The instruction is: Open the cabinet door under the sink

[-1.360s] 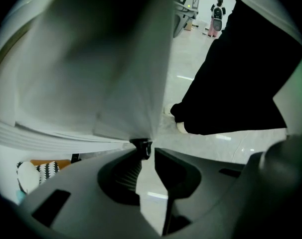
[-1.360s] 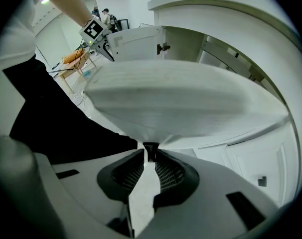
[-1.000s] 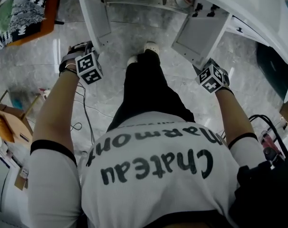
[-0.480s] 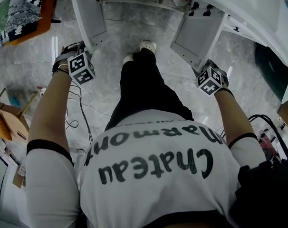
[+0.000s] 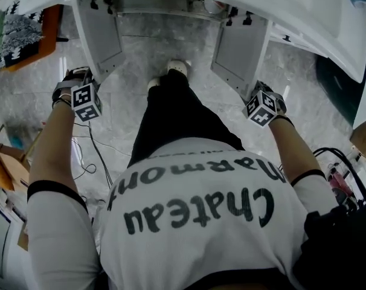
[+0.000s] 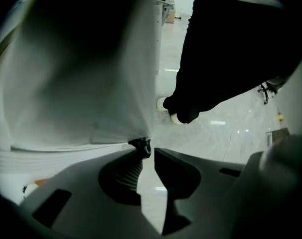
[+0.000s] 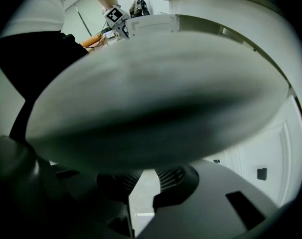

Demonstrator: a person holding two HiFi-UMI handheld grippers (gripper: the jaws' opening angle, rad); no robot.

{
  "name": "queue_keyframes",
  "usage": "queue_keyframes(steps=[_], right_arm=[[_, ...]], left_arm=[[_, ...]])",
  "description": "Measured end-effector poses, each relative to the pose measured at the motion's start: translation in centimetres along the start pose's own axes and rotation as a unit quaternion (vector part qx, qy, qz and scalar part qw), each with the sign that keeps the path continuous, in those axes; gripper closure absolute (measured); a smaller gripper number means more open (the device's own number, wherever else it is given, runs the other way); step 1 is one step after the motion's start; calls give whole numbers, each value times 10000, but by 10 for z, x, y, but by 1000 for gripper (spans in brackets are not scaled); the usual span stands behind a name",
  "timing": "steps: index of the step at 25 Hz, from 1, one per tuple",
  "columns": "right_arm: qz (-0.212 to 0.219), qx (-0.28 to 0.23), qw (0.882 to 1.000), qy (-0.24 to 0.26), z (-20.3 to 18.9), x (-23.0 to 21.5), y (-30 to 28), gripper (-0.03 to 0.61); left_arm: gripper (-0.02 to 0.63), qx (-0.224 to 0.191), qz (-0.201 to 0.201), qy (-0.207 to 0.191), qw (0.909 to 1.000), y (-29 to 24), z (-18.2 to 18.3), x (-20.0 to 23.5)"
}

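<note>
Two white cabinet doors stand swung out under the white sink counter (image 5: pixel 292 11). The left door (image 5: pixel 98 38) has its free edge at my left gripper (image 5: pixel 85 101), which points down at the floor. In the left gripper view the door (image 6: pixel 81 83) ends in a small dark fitting (image 6: pixel 141 146) pinched at the tips of the left gripper (image 6: pixel 148 151), whose jaws stand narrowly apart. My right gripper (image 5: pixel 260 109) sits at the outer edge of the right door (image 5: pixel 240 50). That blurred door (image 7: pixel 156 98) fills the right gripper view and covers the tips of the right gripper (image 7: pixel 145 172).
The person's black trouser legs and white shoes (image 5: pixel 177 67) stand between the doors on the grey marble floor. Cables (image 5: pixel 86 156) trail at the left beside cardboard (image 5: pixel 8 162) and an orange board (image 5: pixel 50 29). A dark bin (image 5: pixel 334 77) sits right. Another person (image 7: pixel 137 4) stands far off.
Both doors have swung wider apart. My left gripper moved left with the left door's edge, and my right gripper shifted a little with the right door.
</note>
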State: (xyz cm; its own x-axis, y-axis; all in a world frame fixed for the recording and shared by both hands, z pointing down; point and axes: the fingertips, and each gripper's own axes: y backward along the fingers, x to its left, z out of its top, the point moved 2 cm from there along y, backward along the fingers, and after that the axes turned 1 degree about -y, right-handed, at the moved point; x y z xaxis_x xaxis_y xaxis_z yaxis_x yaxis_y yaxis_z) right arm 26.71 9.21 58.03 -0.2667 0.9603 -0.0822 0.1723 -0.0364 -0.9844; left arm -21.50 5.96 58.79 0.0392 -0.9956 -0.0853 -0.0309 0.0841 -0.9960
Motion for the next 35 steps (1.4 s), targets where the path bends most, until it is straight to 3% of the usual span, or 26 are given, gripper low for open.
queue_keyframes(steps=[16, 23, 27, 31, 35], right_arm=[[-113, 40, 9999, 32, -1, -3, 2, 520], [-35, 199, 9995, 256, -3, 5, 0, 471], [4, 236, 9992, 334, -1, 4, 0, 468], [38, 304, 9988, 376, -5, 7, 0, 437], [62, 384, 9988, 306, -6, 8, 2, 408]], left_arm=[[538, 37, -225, -540, 9983, 4, -43, -2], [538, 22, -346, -831, 9959, 6, -66, -4], [538, 76, -358, -1460, 9886, 3, -77, 0], [538, 91, -380, -2258, 9734, 5, -81, 1], [527, 113, -511, -2702, 9614, 7, -90, 2]])
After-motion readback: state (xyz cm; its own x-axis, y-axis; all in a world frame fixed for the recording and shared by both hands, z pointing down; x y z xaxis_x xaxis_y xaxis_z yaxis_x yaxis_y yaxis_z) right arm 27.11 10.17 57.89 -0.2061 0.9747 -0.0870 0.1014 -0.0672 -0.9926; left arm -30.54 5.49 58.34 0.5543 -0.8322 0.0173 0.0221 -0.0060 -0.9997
